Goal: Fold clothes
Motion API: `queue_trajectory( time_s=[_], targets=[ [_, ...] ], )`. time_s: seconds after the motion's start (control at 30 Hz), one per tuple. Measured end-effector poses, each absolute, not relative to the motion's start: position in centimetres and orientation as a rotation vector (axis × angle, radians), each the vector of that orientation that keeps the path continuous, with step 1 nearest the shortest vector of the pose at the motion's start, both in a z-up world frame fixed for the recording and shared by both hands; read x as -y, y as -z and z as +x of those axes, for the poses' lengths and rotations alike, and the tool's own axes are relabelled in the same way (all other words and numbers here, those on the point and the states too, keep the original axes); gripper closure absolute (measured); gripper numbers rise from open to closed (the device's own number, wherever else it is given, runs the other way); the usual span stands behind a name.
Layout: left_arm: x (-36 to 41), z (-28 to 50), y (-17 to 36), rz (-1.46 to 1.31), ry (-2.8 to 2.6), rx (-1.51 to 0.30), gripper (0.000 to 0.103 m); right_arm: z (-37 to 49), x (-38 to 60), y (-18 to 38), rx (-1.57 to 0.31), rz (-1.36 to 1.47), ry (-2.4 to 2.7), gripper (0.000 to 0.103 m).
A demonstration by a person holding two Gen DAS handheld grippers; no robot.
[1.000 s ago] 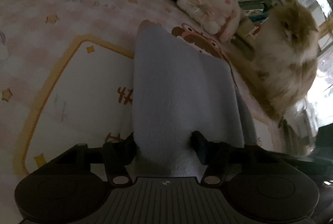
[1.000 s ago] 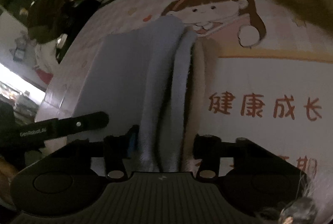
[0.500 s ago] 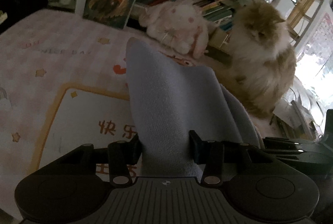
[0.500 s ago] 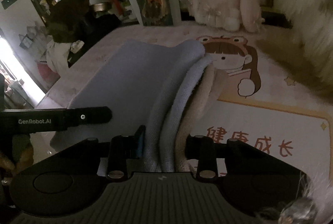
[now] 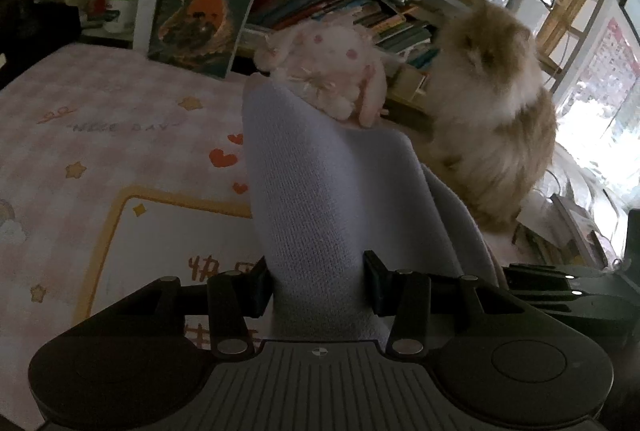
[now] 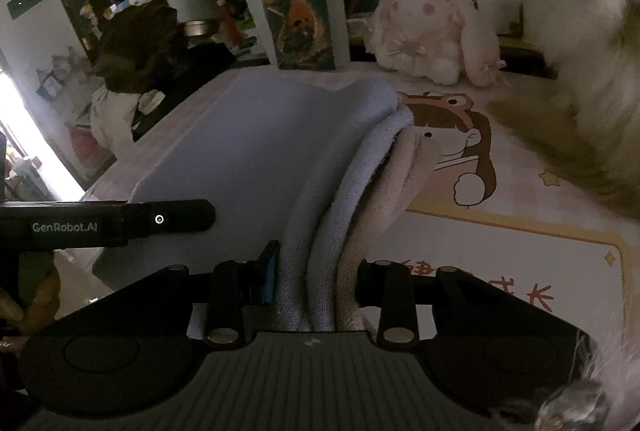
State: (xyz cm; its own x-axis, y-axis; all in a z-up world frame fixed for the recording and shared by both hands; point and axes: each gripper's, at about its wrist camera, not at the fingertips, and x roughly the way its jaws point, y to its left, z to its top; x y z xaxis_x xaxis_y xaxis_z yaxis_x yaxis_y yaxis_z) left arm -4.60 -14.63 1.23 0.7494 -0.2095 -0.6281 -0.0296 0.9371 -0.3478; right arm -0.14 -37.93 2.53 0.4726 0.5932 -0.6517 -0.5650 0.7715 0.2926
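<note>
A pale blue knit garment (image 5: 320, 199) is held up over a pink cartoon-print mat (image 5: 120, 151). My left gripper (image 5: 316, 283) is shut on one bunched edge of it. My right gripper (image 6: 312, 283) is shut on another edge, where blue layers and a pinkish-cream inner layer (image 6: 384, 207) are pinched together. The garment (image 6: 248, 151) spreads flat to the left between the two grippers. The left gripper's black body (image 6: 104, 223) shows at the left of the right wrist view.
A fluffy cream-and-ginger cat (image 5: 492, 135) sits on the mat at the right, close to the garment. A pink plush rabbit (image 5: 328, 79) and an upright book (image 5: 208, 15) stand at the back before a bookshelf (image 5: 360, 3). The mat's left edge drops off (image 6: 116, 159).
Both grippers have risen and tilted up with the garment; the views now take in the bookshelf and plush. The garment hangs more upright. The grips are unchanged.
</note>
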Motion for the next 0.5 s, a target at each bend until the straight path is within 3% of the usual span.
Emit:
queue_trajectory(
  time_s=[0.5],
  targets=[
    [5.2,-1.7,-0.6,-0.333,0.226,-0.734,0.058,0.2,29.2,-2.8,-0.813,0.04,-0.592,0.072]
  ],
)
